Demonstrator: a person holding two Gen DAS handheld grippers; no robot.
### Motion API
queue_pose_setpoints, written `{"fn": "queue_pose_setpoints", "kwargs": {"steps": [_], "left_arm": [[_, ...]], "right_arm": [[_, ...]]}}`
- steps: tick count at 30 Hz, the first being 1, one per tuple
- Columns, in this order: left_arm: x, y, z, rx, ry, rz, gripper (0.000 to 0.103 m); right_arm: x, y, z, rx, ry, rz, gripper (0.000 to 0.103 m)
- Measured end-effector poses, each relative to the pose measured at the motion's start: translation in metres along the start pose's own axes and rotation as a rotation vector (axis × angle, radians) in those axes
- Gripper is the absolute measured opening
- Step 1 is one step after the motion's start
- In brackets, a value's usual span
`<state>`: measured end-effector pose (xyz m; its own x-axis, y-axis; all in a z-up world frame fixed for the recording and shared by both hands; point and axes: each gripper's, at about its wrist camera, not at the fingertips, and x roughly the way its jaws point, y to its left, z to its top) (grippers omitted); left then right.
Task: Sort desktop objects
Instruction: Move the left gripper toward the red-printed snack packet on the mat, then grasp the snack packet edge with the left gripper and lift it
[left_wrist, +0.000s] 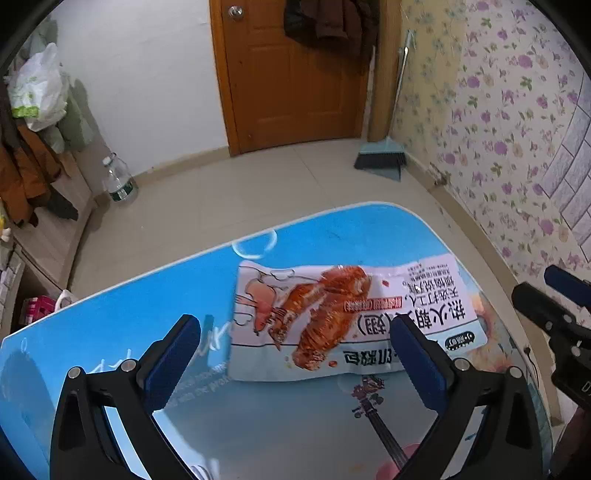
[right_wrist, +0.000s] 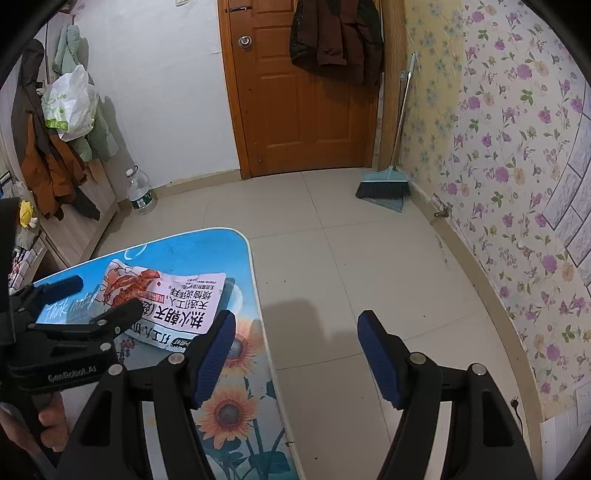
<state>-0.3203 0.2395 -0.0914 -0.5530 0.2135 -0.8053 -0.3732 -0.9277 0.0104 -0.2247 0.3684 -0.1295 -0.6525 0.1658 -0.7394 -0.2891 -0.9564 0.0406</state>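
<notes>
Blue and glossy, the printed table carries sunflowers along its right edge and a single item, a flat snack packet showing a red chicken wing and Chinese print. Nearest the left wrist camera, the left gripper hangs just above the tabletop with its jaws spread wide and nothing clamped; the packet lies just ahead of the tips, its near edge between them, and one blue pad overlaps the packet's right end in that view. Whether it touches is unclear. The right gripper is released too, gaping over bare floor tiles past the table's right edge, one finger above the sunflower border. A hand grips the left tool's handle. Beyond the rounded far corner the floor lies open up to a brown door, with a water bottle at left and a broom leaning against the floral wallpaper.
</notes>
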Motion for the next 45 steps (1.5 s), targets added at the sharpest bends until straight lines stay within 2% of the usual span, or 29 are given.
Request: {"fn": "queue_pose_setpoints", "kwargs": {"steps": [8, 13, 18, 23, 30, 45], "left_arm": [[0.002, -0.037, 0.001, 0.118, 0.003, -0.030, 0.103], [0.000, -0.040, 0.003, 0.109, -0.007, -0.033, 0.103], [0.004, -0.016, 0.007, 0.038, 0.004, -0.004, 0.103], [0.012, -0.005, 0.005, -0.008, 0.048, -0.062, 0.103], [0.010, -0.022, 0.004, 0.027, 0.045, -0.086, 0.103], [0.006, -0.068, 0.001, 0.084, 0.051, -0.129, 0.103]], "right_arm": [[0.002, -0.002, 0.001, 0.006, 0.009, 0.003, 0.070], [0.003, -0.007, 0.001, 0.015, 0.009, -0.004, 0.070], [0.002, -0.011, 0.002, 0.014, 0.004, -0.005, 0.070], [0.003, -0.011, 0.003, 0.017, 0.000, 0.004, 0.070], [0.004, -0.010, 0.002, 0.008, 0.003, 0.000, 0.070], [-0.003, -0.044, -0.006, 0.059, 0.018, 0.015, 0.070]]}}
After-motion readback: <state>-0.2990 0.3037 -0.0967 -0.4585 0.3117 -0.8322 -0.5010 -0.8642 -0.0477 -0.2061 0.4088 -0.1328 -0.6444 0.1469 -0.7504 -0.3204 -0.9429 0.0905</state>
